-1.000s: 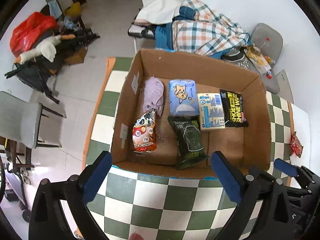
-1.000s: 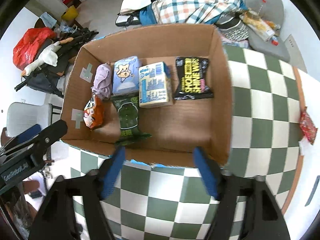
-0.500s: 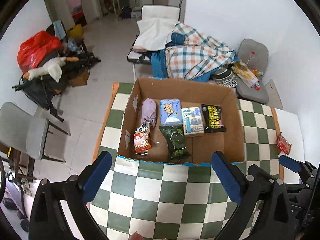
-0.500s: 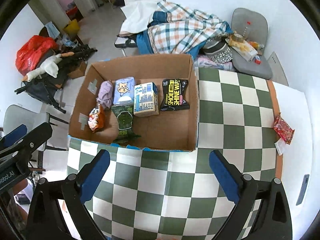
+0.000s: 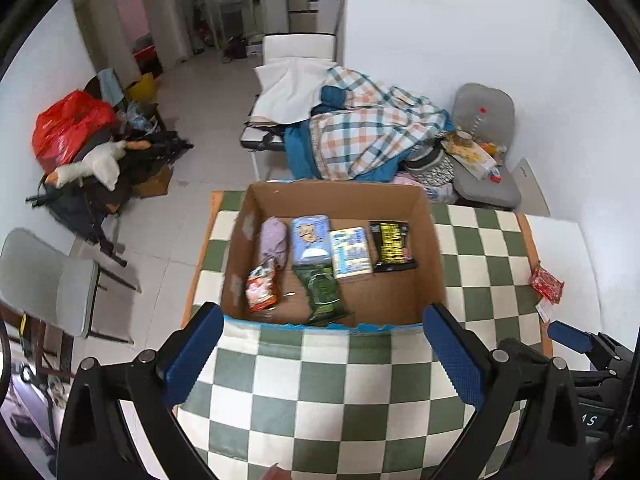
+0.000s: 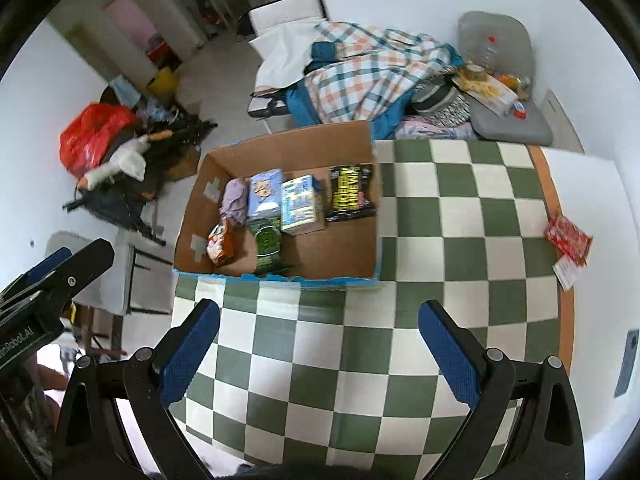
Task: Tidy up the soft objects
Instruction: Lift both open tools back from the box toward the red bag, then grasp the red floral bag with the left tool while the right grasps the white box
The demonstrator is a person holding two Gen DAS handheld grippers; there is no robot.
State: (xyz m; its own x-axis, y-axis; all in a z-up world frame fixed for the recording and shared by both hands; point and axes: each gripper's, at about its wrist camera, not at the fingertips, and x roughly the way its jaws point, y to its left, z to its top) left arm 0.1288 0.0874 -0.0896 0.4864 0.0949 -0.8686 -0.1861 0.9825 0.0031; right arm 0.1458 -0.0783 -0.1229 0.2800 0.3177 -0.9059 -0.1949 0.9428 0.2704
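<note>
An open cardboard box (image 5: pixel 434 264) (image 6: pixel 374 184) stands on the green-and-white checkered table (image 5: pixel 340 392) (image 6: pixel 436 264). Inside lie a lilac cloth bundle (image 5: pixel 274 238) (image 6: pixel 235 200), a light blue pack (image 5: pixel 310 238) (image 6: pixel 263 194), a white-blue pack (image 5: pixel 349 252) (image 6: pixel 299 204), a black packet (image 5: pixel 391 246) (image 6: pixel 349 194), a dark green packet (image 5: pixel 323 292) (image 6: pixel 267 244) and an orange snack bag (image 5: pixel 261 290) (image 6: pixel 219 244). A red packet (image 5: pixel 546 282) (image 6: pixel 568 240) lies at the table's right edge. My left gripper (image 5: pixel 324 360) and right gripper (image 6: pixel 320 352) are open, empty, high above the near table.
A grey folding chair (image 5: pixel 48 284) stands left of the table. A cot with plaid bedding (image 5: pixel 360 136) (image 6: pixel 360 76) and a grey seat with clutter (image 5: pixel 480 152) stand behind it. A red bag and a dark pile (image 5: pixel 88 148) sit on the floor at left.
Both grippers have pulled back and up from the box, which now looks smaller and farther. The right gripper's jaws have opened wide. The box contents have not moved.
</note>
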